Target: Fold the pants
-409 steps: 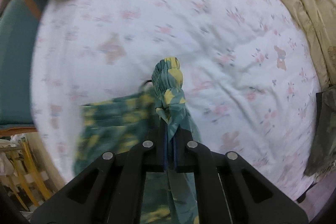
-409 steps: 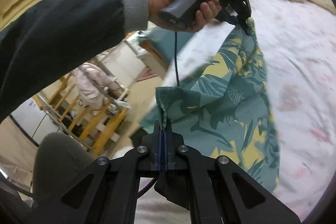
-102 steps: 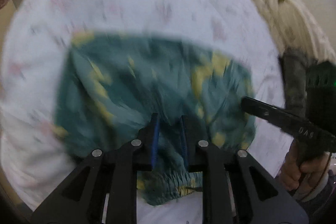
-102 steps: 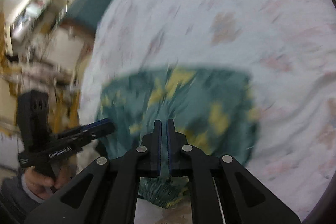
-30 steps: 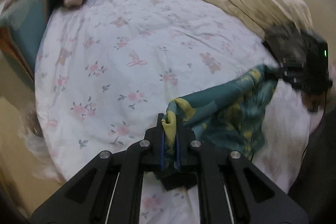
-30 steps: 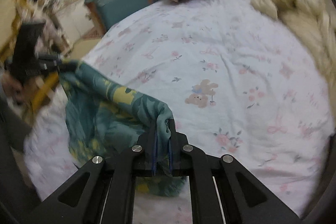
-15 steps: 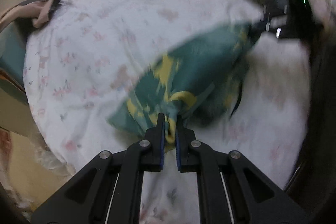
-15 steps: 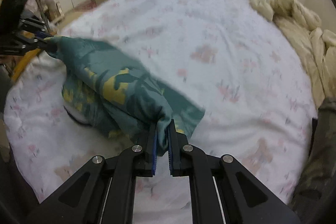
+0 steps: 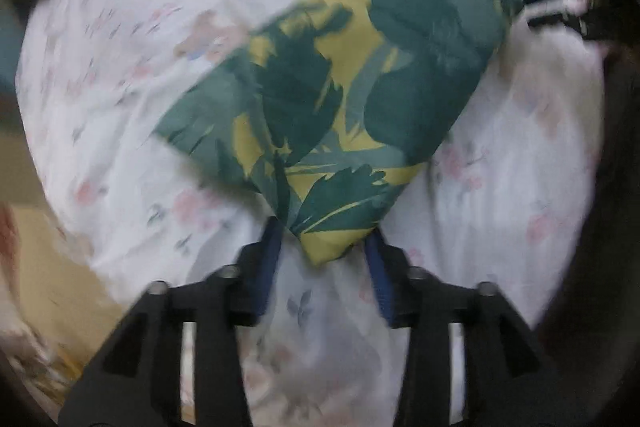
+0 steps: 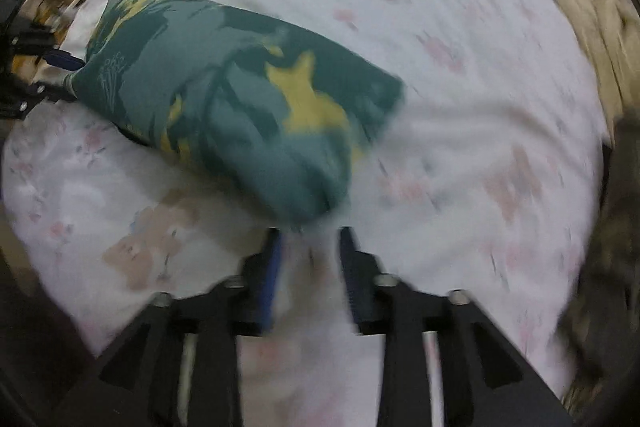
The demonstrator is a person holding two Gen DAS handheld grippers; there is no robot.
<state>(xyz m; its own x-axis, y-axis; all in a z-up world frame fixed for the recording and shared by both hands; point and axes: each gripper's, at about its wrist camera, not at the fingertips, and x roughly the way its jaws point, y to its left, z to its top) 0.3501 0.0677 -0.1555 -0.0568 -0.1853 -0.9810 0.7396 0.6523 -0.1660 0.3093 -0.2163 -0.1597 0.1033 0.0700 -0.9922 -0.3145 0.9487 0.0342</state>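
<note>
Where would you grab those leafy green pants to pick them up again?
Probably at the corner of the pants that points toward the open left tongs, coming in low from the near side. That yellow tip is thin, layered and sticks out clear of the floral bedsheet, so the fingers could pinch it flat.

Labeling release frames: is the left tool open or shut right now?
Open. The left tool has its blue-padded fingers spread wide apart, and the corner of the pants lies loose between them on the bedsheet.

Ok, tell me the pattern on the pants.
Dark teal with yellow leaf print on the pants; clearest from the left wrist.
</note>
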